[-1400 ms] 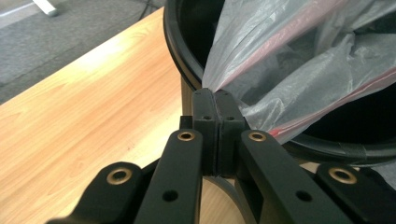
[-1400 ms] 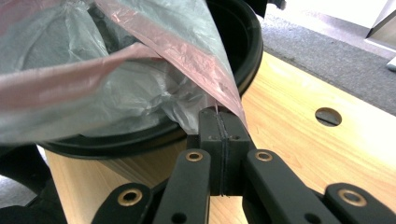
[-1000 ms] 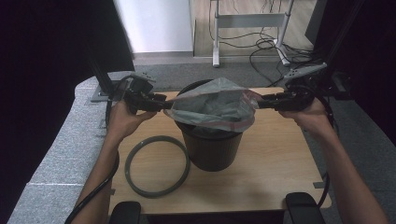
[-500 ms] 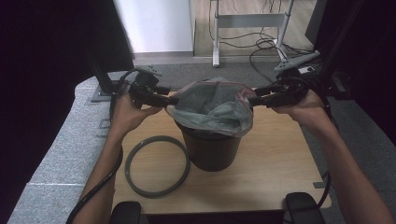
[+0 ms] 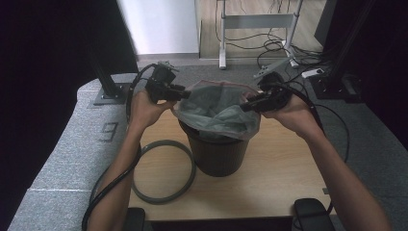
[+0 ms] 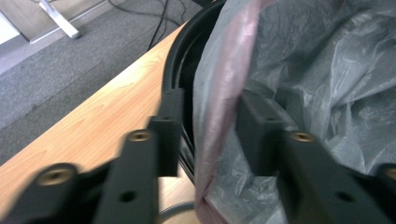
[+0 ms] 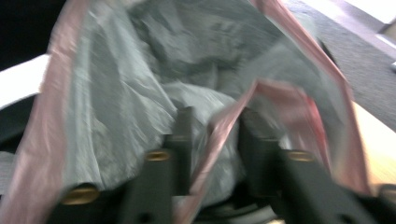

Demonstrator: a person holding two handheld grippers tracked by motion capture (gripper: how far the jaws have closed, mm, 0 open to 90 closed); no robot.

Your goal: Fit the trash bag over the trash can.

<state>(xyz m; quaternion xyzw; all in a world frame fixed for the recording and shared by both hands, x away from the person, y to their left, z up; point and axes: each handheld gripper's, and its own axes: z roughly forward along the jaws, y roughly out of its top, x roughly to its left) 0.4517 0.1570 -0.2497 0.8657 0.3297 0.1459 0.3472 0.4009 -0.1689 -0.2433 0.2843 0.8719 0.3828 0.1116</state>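
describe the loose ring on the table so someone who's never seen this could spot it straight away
Start at the wooden table and find the dark bin standing in its middle with a grey plastic bag stretched over its mouth. The ring lies flat on the tabletop just left of the bin. It is a thin grey hoop, open in the middle, held by neither gripper.

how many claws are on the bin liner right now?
2. The left claw pinches the bin liner at its left rim; the right claw pinches the right rim, above the bin.
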